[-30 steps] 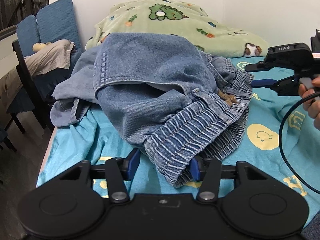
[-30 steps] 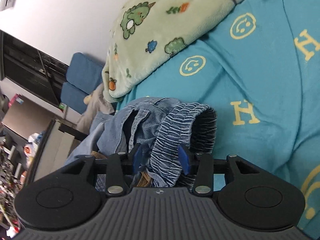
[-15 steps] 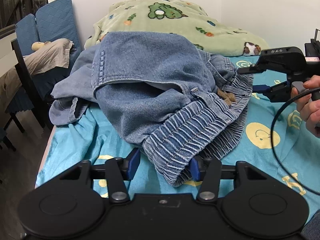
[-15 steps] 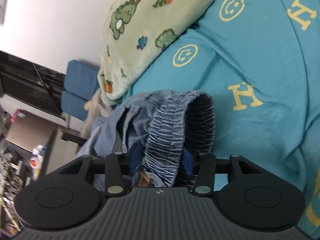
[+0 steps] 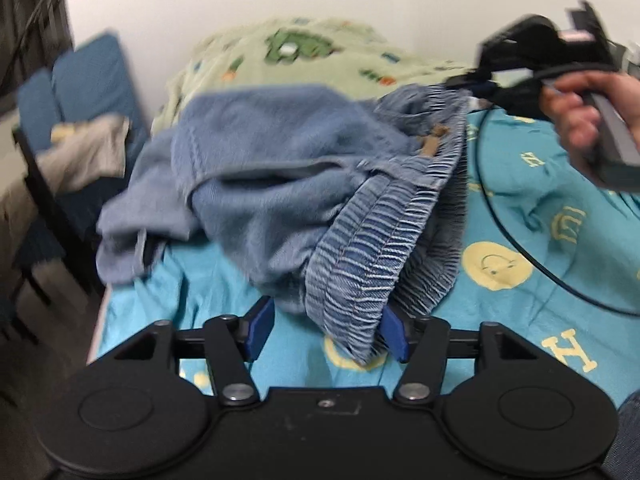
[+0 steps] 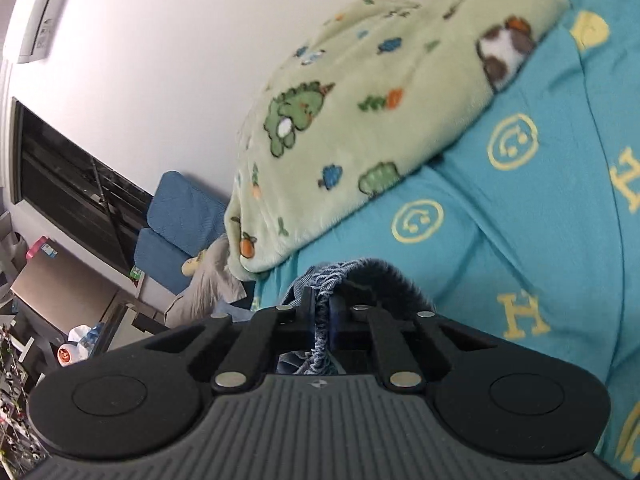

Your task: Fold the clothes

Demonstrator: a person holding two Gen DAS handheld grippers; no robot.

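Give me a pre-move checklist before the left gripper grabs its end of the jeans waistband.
1. Right gripper clamped on the elastic waistband: ok, its jaws have just been closing and now pinch the fabric.
2. Right corner of the waistband lifted off the blue sheet: ok.
3. Left gripper open around the near waistband end: ok, jaws have just been opening wider, fabric lies between the pads.
4. Left pads pressing on the fabric: not ok, a gap shows on the left.
5. Black cable free of the jeans: ok, it loops beside them.
6. Jeans legs untangled: not ok, bunched in a heap.
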